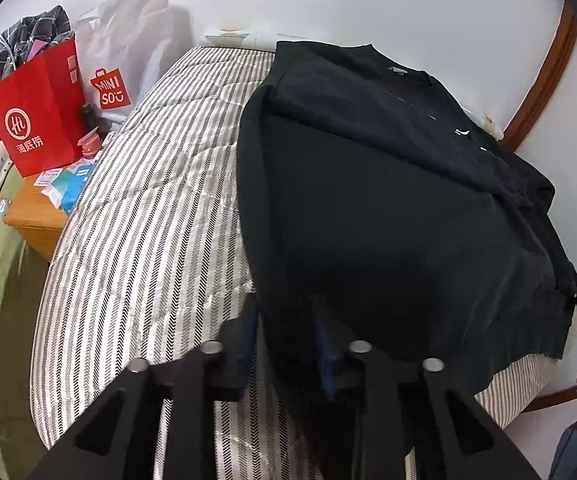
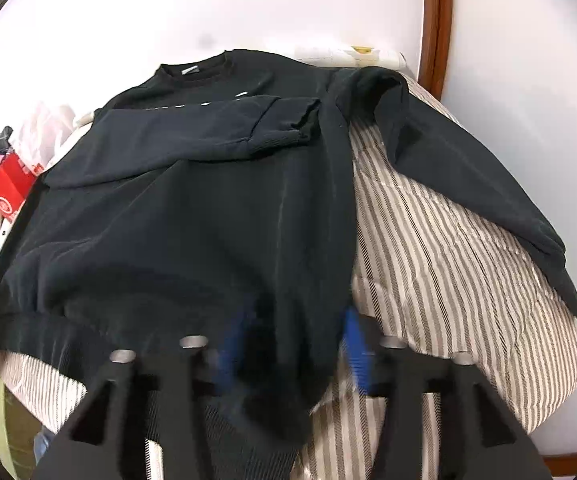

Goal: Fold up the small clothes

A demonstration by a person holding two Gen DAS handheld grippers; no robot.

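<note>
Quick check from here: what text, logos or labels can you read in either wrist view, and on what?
"MINISO" on the white bag, inside its red logo.
"海底捞" under a round logo, on the red bag.
White print on the black sweatshirt: too small to read.
Neck label: unreadable.
Packets on the nightstand: print too blurred.
</note>
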